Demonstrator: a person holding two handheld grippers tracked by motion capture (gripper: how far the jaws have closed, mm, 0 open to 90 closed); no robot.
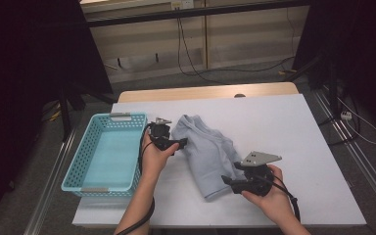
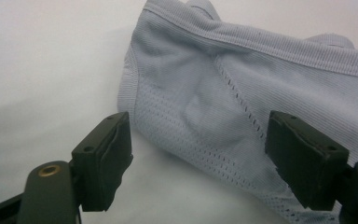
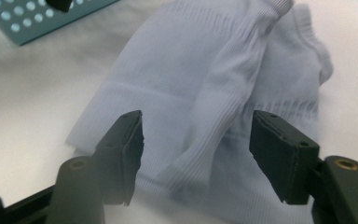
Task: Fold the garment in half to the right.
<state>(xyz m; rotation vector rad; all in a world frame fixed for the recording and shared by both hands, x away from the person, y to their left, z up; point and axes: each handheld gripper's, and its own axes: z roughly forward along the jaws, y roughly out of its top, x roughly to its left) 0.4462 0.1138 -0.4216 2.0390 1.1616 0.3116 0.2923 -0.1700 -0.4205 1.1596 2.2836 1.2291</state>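
Garment (image 1: 208,152) between two open tongs

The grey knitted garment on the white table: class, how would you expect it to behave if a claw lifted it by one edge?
The grey knitted garment is probably floppy: it lies in soft folds and creases, so it would likely drape and unfold. It looks thin and ribbed, so probably light. The textured knit should give the pads some grip, though a shallow pinch might slip.
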